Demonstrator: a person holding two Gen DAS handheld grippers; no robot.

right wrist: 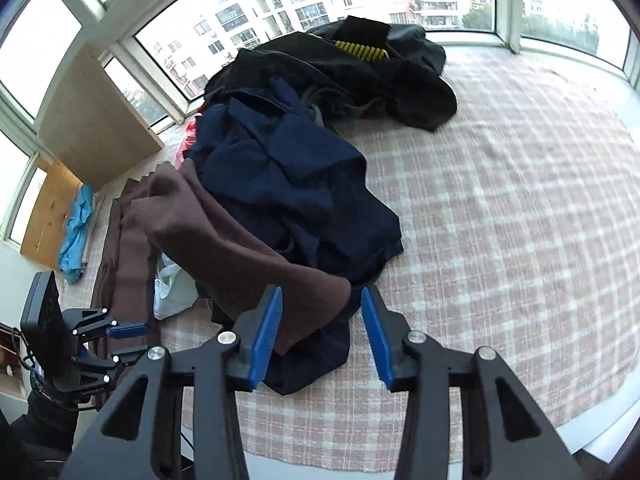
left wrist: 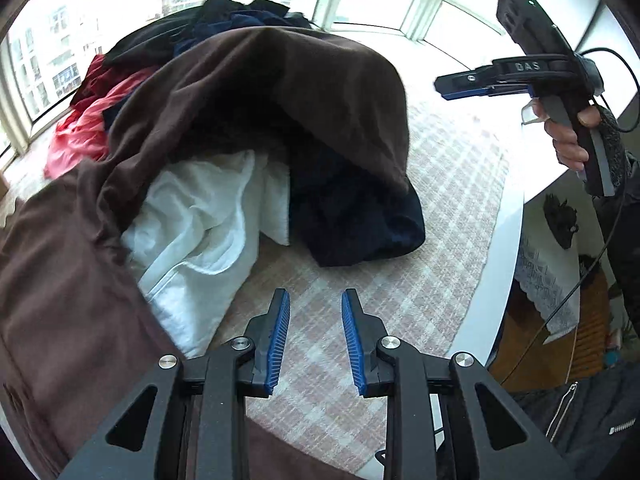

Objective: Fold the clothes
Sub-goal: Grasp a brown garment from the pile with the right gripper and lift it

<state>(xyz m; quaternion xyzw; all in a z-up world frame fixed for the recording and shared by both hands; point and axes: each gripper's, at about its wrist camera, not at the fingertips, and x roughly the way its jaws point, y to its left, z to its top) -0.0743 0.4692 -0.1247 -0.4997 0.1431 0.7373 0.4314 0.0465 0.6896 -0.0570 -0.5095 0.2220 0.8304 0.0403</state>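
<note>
The brown garment [right wrist: 240, 240] lies draped over the near-left pile; left gripper [left wrist: 316, 340] released, empty; right gripper [right wrist: 320, 336] parted around its corner — pinch a hem edge cleanly, one layer only.

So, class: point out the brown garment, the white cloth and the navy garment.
brown garment [left wrist: 256, 80], left wrist view, draped top.
white cloth [left wrist: 200, 216], left wrist view, crumpled middle.
navy garment [right wrist: 288, 168], right wrist view, middle folds.

A pink-and-white checked cloth [right wrist: 500, 208] covers the surface, whose white edge [left wrist: 492, 292] shows at 3 o'clock in the left wrist view. On it lies a heap of clothes: a brown garment [left wrist: 240, 92], a white one [left wrist: 200, 216], navy pieces [right wrist: 288, 176], and black ones [right wrist: 360, 76] at 12 o'clock.
</note>
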